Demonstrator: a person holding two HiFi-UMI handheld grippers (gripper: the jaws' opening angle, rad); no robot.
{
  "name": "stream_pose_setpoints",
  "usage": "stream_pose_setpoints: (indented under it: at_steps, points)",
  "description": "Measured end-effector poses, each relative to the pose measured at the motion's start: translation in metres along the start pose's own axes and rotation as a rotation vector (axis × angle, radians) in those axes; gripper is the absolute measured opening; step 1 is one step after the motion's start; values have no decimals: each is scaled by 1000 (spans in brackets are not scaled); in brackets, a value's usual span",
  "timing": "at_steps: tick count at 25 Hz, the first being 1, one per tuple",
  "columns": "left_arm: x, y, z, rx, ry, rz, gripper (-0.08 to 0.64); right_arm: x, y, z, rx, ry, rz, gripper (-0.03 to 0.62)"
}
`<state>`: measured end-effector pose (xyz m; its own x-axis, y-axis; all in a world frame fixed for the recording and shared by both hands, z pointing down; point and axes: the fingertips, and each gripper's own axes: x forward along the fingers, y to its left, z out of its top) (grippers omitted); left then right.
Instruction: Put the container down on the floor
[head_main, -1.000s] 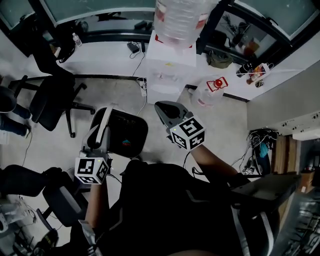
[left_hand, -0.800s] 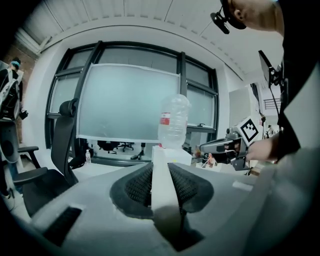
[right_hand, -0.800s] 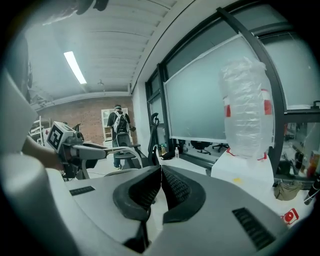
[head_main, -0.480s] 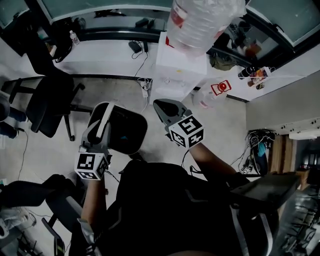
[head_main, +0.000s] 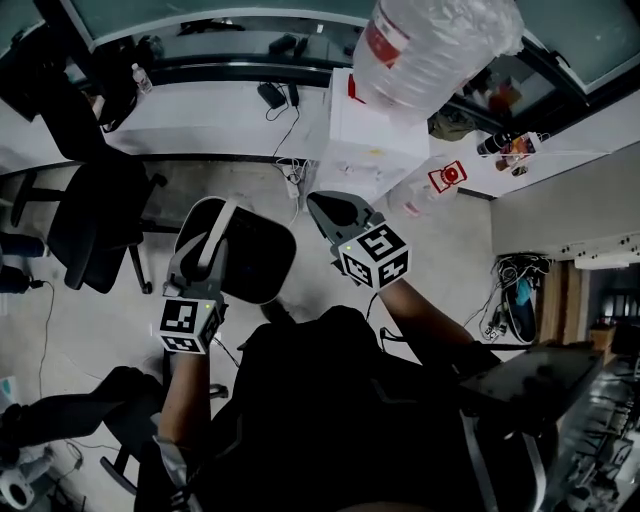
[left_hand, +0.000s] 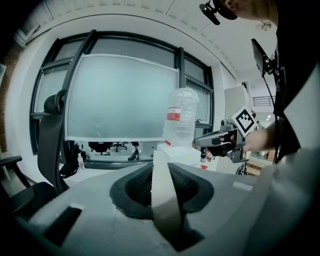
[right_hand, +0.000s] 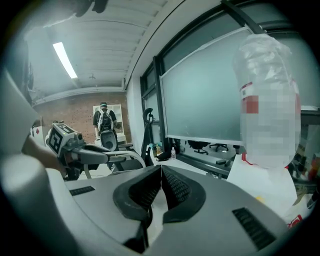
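Observation:
A dark round container (head_main: 248, 258) with a pale rim hangs above the floor at the left of the head view. My left gripper (head_main: 208, 232) is shut on its white strap. In the left gripper view that strap (left_hand: 161, 165) runs upright between the dark pads (left_hand: 135, 187), and the container's body is hidden. My right gripper (head_main: 328, 207) hovers just right of the container, apart from it. Its jaws are shut with nothing between them, as the right gripper view (right_hand: 161, 175) shows.
A white water dispenser (head_main: 375, 150) with a big clear bottle (head_main: 430, 50) stands straight ahead. A spare bottle (head_main: 440, 182) lies to its right. A black office chair (head_main: 95, 215) is at the left, a white desk (head_main: 200, 115) behind it, and cables (head_main: 515, 300) at the right.
The head view has shifted, so the dispenser sits further right. The container stays in the left gripper and sits slightly higher in the frame. The right gripper keeps its place beside it.

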<state>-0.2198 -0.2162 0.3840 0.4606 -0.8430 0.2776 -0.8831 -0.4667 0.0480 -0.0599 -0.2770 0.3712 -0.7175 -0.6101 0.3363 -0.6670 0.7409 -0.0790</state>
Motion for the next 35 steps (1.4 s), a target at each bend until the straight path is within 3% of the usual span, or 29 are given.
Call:
stream_pose_setpoints:
  at_steps: [8,22,35]
  points:
    - [23,33,0,4,9,3,97,34,-12,1,11,31,3,8]
    - [113,63,-22,1,62,73,97,109,-73,-21,-8,78,118,8]
    - [214,101,-124,-42,153,91,97,189,-111,-121,43,207,188,8]
